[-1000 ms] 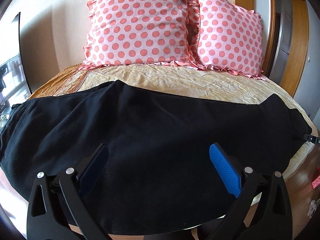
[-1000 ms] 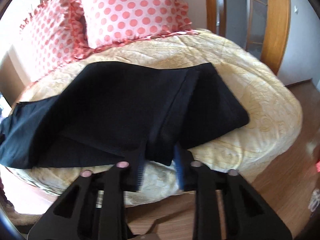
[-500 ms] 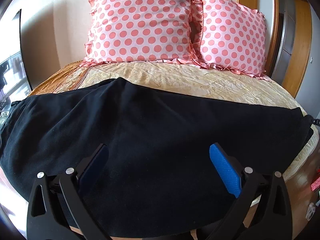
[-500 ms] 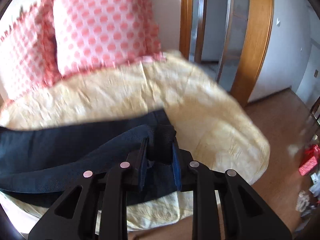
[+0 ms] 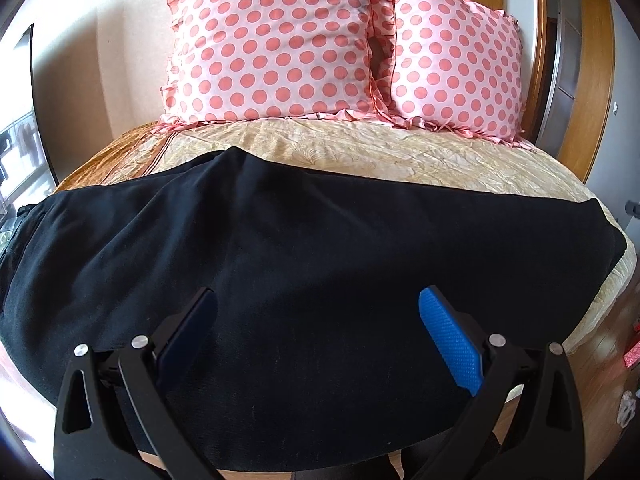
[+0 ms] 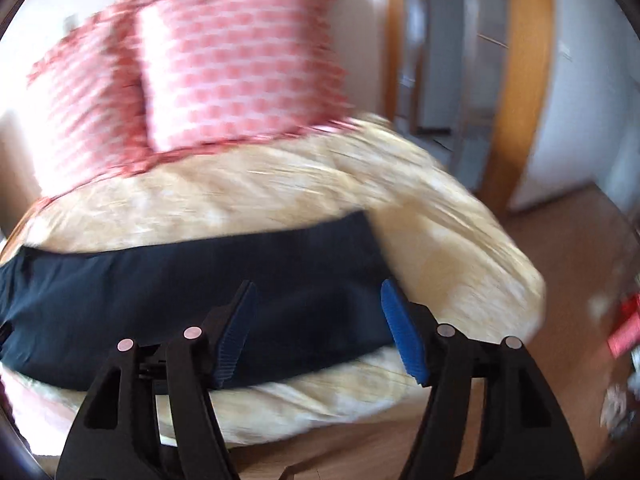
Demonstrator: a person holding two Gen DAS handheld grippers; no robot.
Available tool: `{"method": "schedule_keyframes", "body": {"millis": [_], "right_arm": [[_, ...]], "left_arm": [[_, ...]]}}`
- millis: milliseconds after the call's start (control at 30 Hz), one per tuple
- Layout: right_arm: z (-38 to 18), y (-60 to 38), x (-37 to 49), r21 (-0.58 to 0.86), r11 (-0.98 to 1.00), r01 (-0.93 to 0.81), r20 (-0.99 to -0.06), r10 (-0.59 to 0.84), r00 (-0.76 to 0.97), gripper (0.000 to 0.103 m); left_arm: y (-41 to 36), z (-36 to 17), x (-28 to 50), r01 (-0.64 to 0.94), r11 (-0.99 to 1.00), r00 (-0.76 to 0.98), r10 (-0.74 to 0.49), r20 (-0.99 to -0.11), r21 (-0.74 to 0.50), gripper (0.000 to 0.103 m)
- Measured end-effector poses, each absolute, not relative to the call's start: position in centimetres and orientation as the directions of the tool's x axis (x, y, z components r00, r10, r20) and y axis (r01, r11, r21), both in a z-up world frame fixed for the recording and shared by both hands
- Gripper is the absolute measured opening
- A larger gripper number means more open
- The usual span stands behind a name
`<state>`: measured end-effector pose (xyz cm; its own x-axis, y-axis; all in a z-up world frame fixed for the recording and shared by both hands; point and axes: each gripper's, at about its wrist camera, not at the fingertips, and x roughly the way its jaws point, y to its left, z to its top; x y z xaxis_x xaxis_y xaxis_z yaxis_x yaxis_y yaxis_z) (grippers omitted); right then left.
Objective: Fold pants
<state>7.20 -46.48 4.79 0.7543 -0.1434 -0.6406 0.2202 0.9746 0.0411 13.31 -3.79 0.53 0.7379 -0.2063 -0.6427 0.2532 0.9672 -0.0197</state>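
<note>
The right gripper (image 6: 316, 300) has its jaws opening, nothing pinched between them, above the near right end of the black pants (image 6: 192, 280). The left gripper (image 5: 316, 312) has its jaws wide and empty over the pants (image 5: 320, 248), which lie flat across the near part of the yellow bedspread (image 5: 360, 152). Two pink polka-dot pillows (image 5: 276, 44) lean at the far end

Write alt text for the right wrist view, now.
Blurred fisheye view: the right gripper, jaws opening and empty, hangs over black pants lying across a cream bedspread. Two pink polka-dot pillows stand behind.
</note>
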Motion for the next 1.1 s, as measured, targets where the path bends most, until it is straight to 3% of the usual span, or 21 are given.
{"method": "schedule_keyframes", "body": {"millis": [167, 400, 600, 867, 900, 933, 967, 1000, 1100], "right_arm": [[4.7, -32.6, 15.4, 0.071, 0.970, -0.233, -0.651, 0.222, 0.726, 0.064], [3.7, -14.3, 25.0, 0.007, 0.793, -0.609, -0.690, 0.445, 0.572, 0.060], [2.6, -7.3, 30.7, 0.026, 0.743, -0.669, -0.749, 0.458, 0.479, 0.060], [-0.1, -4.5, 34.7, 0.218, 0.740, -0.636, -0.820, 0.493, 0.292, 0.054], [-0.5, -4.4, 35.0, 0.229, 0.742, -0.630, -0.824, 0.492, 0.280, 0.048], [-0.8, -4.4, 35.1, 0.232, 0.748, -0.622, -0.828, 0.487, 0.277, 0.027], [-1.1, -4.4, 35.2, 0.230, 0.753, -0.617, -0.828, 0.484, 0.282, 0.013], [-1.2, -4.4, 35.4, 0.236, 0.756, -0.610, -0.823, 0.490, 0.288, 0.005], [-0.7, -4.7, 36.3, 0.246, 0.778, -0.578, -0.804, 0.497, 0.325, 0.005]], "left_arm": [[-2.3, -0.2, 13.0, 0.226, 0.973, 0.735, -0.200, -0.648, -0.043, 0.101], [1.6, -0.1, 11.7, 0.137, 0.989, 0.767, -0.140, -0.626, -0.053, 0.101], [4.5, 0.1, 11.0, 0.074, 0.997, 0.792, -0.078, -0.606, -0.032, 0.101], [5.7, 0.1, 11.3, 0.079, 0.996, 0.798, -0.091, -0.596, -0.046, 0.101], [5.8, 0.1, 11.3, 0.081, 0.996, 0.799, -0.092, -0.594, -0.046, 0.101], [5.9, 0.0, 11.3, 0.083, 0.995, 0.800, -0.094, -0.592, -0.046, 0.101], [6.0, 0.0, 11.4, 0.084, 0.995, 0.801, -0.096, -0.591, -0.048, 0.101], [6.0, 0.0, 11.4, 0.084, 0.995, 0.801, -0.097, -0.591, -0.049, 0.101], [6.3, -0.1, 12.1, 0.074, 0.996, 0.801, -0.093, -0.592, -0.057, 0.101]]}}
